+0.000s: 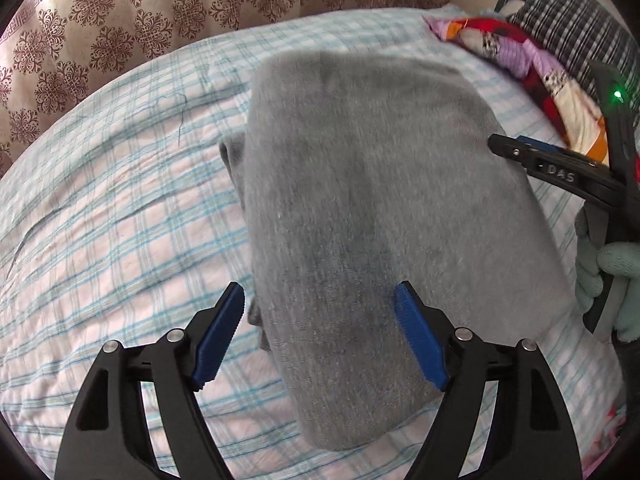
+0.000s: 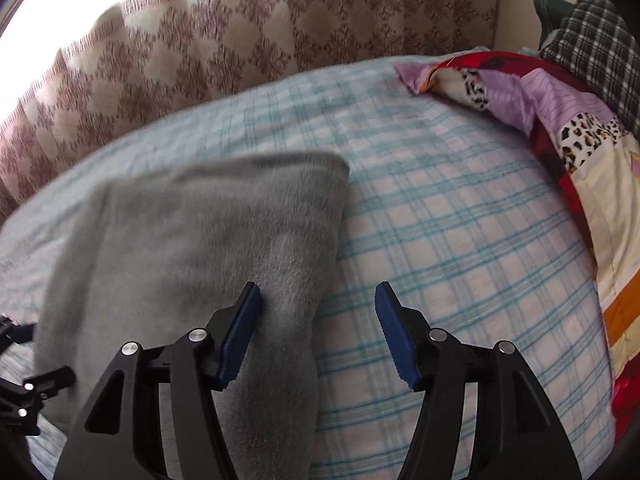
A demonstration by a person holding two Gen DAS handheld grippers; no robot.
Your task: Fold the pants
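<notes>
The grey pants [image 1: 360,200] lie folded in a long flat slab on the plaid bed sheet [image 1: 120,220]. My left gripper [image 1: 320,296] hovers open over their near end; its right pad [image 1: 420,340] is over the cloth and its left pad sits just off the left edge. In the right wrist view the pants [image 2: 192,240] fill the left half. My right gripper [image 2: 318,292] stands open across their right edge, with nothing gripped. The right gripper [image 1: 520,152] also shows at the far right of the left wrist view, held by a gloved hand [image 1: 608,272].
A patchwork quilt [image 2: 560,128] runs along the bed's right side, with a dark plaid pillow [image 2: 600,40] behind it. A patterned brown curtain [image 2: 280,40] hangs along the far side. Bare sheet [image 2: 460,260] lies to the right of the pants.
</notes>
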